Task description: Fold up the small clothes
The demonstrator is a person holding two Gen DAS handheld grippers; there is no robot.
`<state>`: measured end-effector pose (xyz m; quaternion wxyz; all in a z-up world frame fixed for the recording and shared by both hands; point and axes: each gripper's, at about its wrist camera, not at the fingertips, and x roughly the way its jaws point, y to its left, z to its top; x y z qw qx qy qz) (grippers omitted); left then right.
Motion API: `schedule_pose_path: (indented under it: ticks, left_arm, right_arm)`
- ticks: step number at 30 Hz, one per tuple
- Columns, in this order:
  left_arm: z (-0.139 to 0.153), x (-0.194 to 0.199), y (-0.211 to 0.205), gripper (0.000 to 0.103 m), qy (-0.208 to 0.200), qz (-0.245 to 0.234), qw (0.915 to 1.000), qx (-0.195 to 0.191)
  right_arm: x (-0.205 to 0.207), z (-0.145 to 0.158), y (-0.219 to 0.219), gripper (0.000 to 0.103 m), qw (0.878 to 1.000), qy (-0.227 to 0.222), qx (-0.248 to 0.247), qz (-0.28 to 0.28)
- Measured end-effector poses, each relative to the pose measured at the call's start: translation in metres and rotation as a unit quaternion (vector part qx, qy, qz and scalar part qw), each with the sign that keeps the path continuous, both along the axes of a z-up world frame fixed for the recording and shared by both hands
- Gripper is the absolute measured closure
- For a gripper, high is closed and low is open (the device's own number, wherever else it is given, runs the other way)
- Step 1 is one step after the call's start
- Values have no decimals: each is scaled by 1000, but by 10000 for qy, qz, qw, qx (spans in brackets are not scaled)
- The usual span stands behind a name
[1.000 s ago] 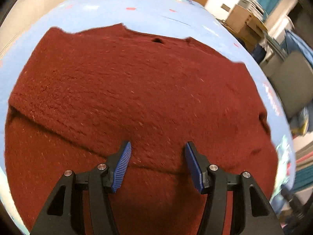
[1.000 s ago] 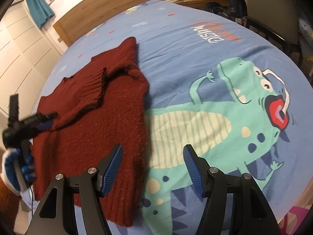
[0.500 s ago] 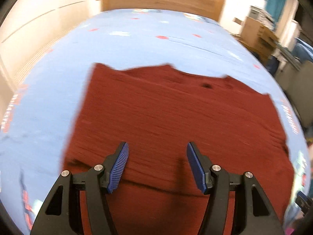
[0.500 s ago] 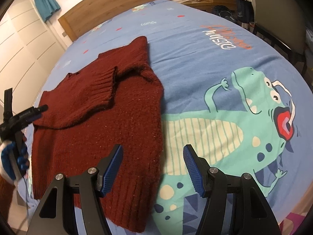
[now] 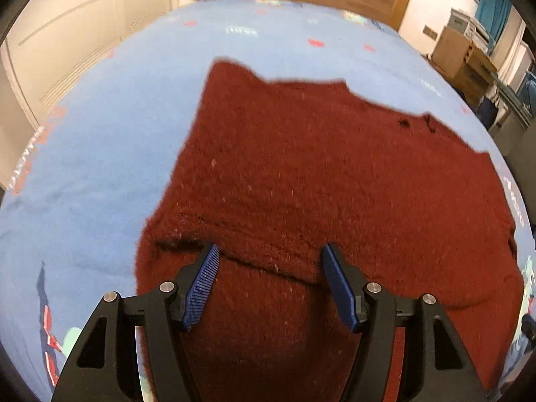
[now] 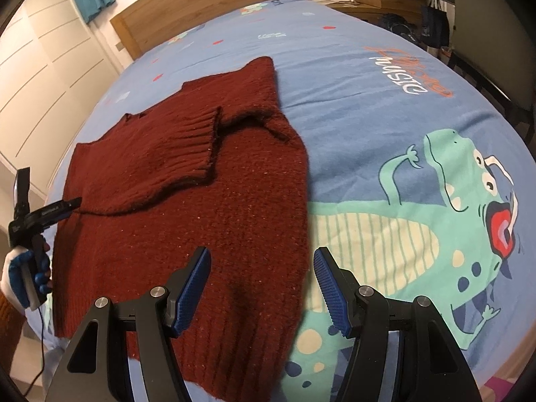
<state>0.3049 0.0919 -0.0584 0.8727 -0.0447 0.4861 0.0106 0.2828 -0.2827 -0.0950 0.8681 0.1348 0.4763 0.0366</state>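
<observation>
A dark red knit sweater [image 6: 207, 207] lies flat on the blue dinosaur bedsheet [image 6: 385, 100], with one sleeve [image 6: 174, 154] folded across its chest. In the left wrist view the sweater [image 5: 335, 174] fills the middle. My left gripper [image 5: 269, 281] is open and empty, just above the folded sleeve's lower edge near the sweater's side. It also shows in the right wrist view [image 6: 50, 211] at the sweater's left edge. My right gripper [image 6: 263, 288] is open and empty above the sweater's hem, near its right edge.
A wooden headboard [image 6: 207, 6] stands at the far end of the bed. White wardrobe doors [image 5: 77, 40] line one side. Cardboard boxes and clutter [image 5: 469, 57] stand beside the bed. A dark chair [image 6: 495, 33] stands at the far right.
My left gripper has swung toward the sweater's side edge, so more blue sheet shows on its left. My right gripper has moved left, over the hem. Both stay open.
</observation>
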Motion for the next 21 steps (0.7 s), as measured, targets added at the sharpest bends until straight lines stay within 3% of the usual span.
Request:
schedule_pose_path:
  ticks: [2,5,7,11,17,21]
  left_arm:
    - [7,10,-6,45,-129,56,9998,160]
    - [-9,24,-11,44,169,-28,9998,132]
    - [-13,20,-18,44,190,-146,9994,268]
    - [-15,8,-17,44,329,-276,9989,162]
    - [2,-24,-35,44,220,-515,9950,832]
    - [12,-46,-50,44,129,-698,9916,1080]
  right_arm:
    - [1,-1,2,37,10000,11,-8,20]
    - [3,-1,6,37,10000,23,-14,44]
    - [3,0,7,37,10000,12,-27,56]
    - [5,0,9,37,10000,24,-50,69]
    - [1,5,16,37,9999,-23,-31,145]
    - [-5,8,17,37,9999,-45,-18,145]
